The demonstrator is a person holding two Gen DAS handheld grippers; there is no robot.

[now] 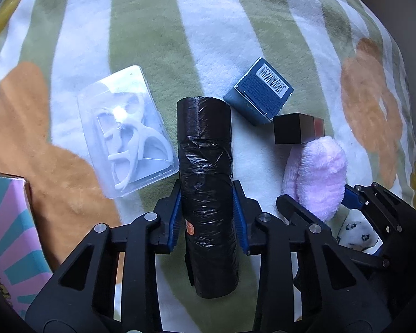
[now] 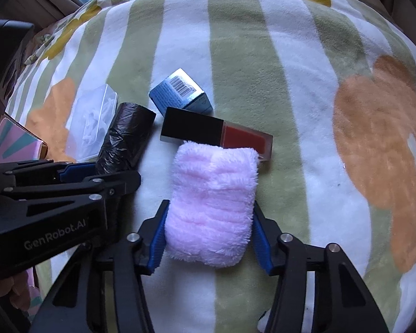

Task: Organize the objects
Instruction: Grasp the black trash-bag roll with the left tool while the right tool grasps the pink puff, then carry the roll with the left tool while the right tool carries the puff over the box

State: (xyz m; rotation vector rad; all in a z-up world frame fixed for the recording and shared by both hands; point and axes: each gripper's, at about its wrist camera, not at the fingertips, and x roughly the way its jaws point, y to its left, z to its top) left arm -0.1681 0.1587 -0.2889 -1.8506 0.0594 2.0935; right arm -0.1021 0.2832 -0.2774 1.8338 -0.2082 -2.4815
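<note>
- While both grippers work side by side on the striped blanket [image 1: 213, 27], each has its own item: the left gripper [image 1: 208, 211] is clamped on the black bag roll [image 1: 205, 166], the right gripper [image 2: 210, 230] on the pink cloth [image 2: 212, 205].
- Blue pads press the roll on both flanks, around its lower half; it lies lengthwise along the fingers, which should keep a round thing from slipping sideways.
- Pads also meet the cloth on both sides; being soft, it bulges above them, so the hold looks snug rather than hard.
- Items lie gathered in a loose cluster: the floss-pick case [image 1: 127, 130] sits just left of the roll, the blue box [image 1: 263, 91] beyond its far end to the right, and the lip-gloss tube [image 2: 216, 134] touches the cloth's far edge.
- A patterned box [image 1: 5, 222] shows at the left edge, perhaps the place for these things, though I cannot tell.
- Whether roll and cloth rest on the blanket or are lifted is unclear.
- Lifting the cloth could nudge the tube, since they touch.
</note>
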